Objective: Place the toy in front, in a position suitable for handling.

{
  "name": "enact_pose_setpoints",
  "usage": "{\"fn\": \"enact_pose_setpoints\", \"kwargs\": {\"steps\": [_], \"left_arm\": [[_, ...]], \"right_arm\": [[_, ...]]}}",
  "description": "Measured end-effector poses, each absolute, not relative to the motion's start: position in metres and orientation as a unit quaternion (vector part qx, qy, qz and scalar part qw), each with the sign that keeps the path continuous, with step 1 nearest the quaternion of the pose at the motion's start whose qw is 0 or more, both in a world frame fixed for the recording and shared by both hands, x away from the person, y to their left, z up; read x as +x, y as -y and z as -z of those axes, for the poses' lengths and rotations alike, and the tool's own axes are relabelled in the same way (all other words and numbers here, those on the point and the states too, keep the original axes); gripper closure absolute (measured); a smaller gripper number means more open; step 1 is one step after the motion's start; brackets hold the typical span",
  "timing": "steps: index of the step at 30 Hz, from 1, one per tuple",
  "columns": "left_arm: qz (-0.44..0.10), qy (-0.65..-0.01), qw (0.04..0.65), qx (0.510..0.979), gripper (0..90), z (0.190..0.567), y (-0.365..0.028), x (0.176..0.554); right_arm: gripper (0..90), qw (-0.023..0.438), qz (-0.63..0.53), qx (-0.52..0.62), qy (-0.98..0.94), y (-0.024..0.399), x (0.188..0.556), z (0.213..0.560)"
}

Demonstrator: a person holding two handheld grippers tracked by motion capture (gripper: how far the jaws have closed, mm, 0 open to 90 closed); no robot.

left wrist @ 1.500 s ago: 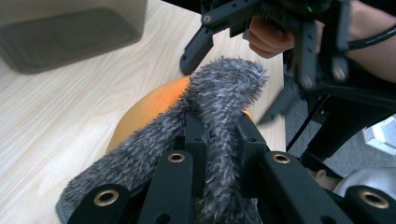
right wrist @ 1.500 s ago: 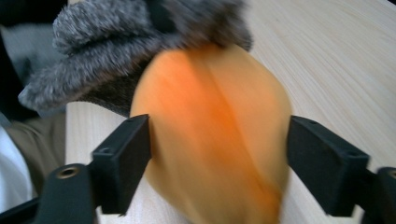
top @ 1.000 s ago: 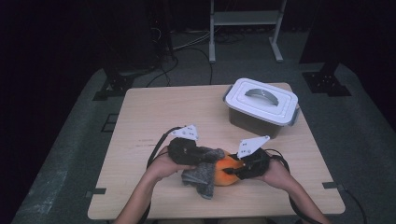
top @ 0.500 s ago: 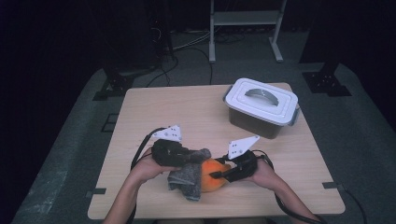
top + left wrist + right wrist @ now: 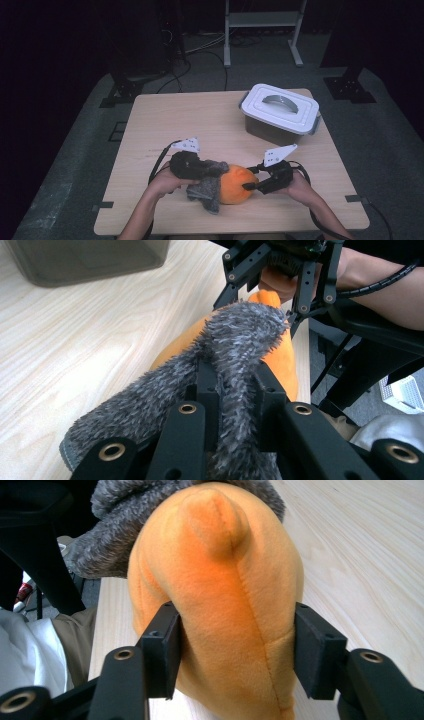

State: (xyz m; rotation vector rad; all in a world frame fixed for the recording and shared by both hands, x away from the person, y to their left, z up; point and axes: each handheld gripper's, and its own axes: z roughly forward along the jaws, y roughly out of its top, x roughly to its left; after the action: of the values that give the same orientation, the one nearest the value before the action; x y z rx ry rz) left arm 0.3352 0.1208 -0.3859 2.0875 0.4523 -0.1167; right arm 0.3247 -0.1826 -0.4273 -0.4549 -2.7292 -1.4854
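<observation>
Near the front edge of the pale wooden surface [image 5: 200, 125], the right tool [image 5: 248, 186] clamped the round orange plush toy [image 5: 235, 184] while the left tool [image 5: 216, 169] pinched its shaggy grey fabric cover [image 5: 207, 189]. Pulling apart too hard, I reckoned, might slip the smooth plush free.

Orange plush [image 5: 237, 184]; grey speckled fuzzy cloth [image 5: 235, 347]; white lid [image 5: 280, 106] on grey bin [image 5: 265, 131]; pale wood-grain table [image 5: 200, 120].

grey fuzzy cloth [image 5: 235, 340] hides left jaw tips | orange plush [image 5: 220, 605] base cut off
</observation>
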Motion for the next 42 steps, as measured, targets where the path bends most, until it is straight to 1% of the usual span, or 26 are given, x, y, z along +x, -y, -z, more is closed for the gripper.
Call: {"fn": "enact_pose_setpoints", "kwargs": {"steps": [3,5,10,14,17,19,22,24,27,32,35,38,42], "left_arm": [[0.046,-0.195,0.478,0.855,78.3,0.387,-0.117,0.337],[0.046,-0.2,0.471,0.858,78.4,0.387,-0.115,0.338],[0.045,-0.205,0.47,0.858,78.4,0.386,-0.109,0.338],[0.043,-0.194,0.465,0.863,78.4,0.383,-0.1,0.336],[0.042,-0.186,0.459,0.867,78.3,0.382,-0.096,0.335],[0.039,-0.182,0.454,0.871,78.4,0.381,-0.095,0.334],[0.038,-0.181,0.453,0.872,78.4,0.379,-0.098,0.335],[0.037,-0.178,0.456,0.871,78.3,0.376,-0.1,0.335],[0.034,-0.172,0.457,0.872,78.3,0.37,-0.102,0.334],[0.03,-0.172,0.461,0.87,78.3,0.361,-0.111,0.332],[0.028,-0.166,0.463,0.871,78.3,0.357,-0.115,0.329],[0.029,-0.168,0.453,0.875,78.3,0.36,-0.119,0.328],[0.026,-0.184,0.443,0.877,78.2,0.37,-0.129,0.332]], "right_arm": [[36.6,0.001,0.466,-0.16,0.87,0.184,0.326,0.426],[29.7,0.005,0.449,-0.173,0.877,0.182,0.323,0.421],[24.7,-0.024,0.437,-0.186,0.88,0.181,0.31,0.408],[20.8,-0.044,0.424,-0.188,0.885,0.171,0.304,0.403],[19.7,-0.049,0.421,-0.185,0.887,0.165,0.303,0.403],[21.9,-0.048,0.417,-0.187,0.888,0.161,0.304,0.405],[37.2,-0.049,0.426,-0.174,0.887,0.161,0.305,0.41],[44.0,-0.049,0.44,-0.165,0.882,0.163,0.306,0.411],[49.0,-0.033,0.462,-0.157,0.872,0.162,0.311,0.411],[50.5,-0.018,0.476,-0.13,0.869,0.149,0.315,0.41],[50.3,0.001,0.487,-0.116,0.866,0.142,0.317,0.413],[50.2,0.0,0.484,-0.098,0.87,0.138,0.316,0.415],[49.7,0.004,0.477,-0.093,0.874,0.146,0.318,0.417]]}}
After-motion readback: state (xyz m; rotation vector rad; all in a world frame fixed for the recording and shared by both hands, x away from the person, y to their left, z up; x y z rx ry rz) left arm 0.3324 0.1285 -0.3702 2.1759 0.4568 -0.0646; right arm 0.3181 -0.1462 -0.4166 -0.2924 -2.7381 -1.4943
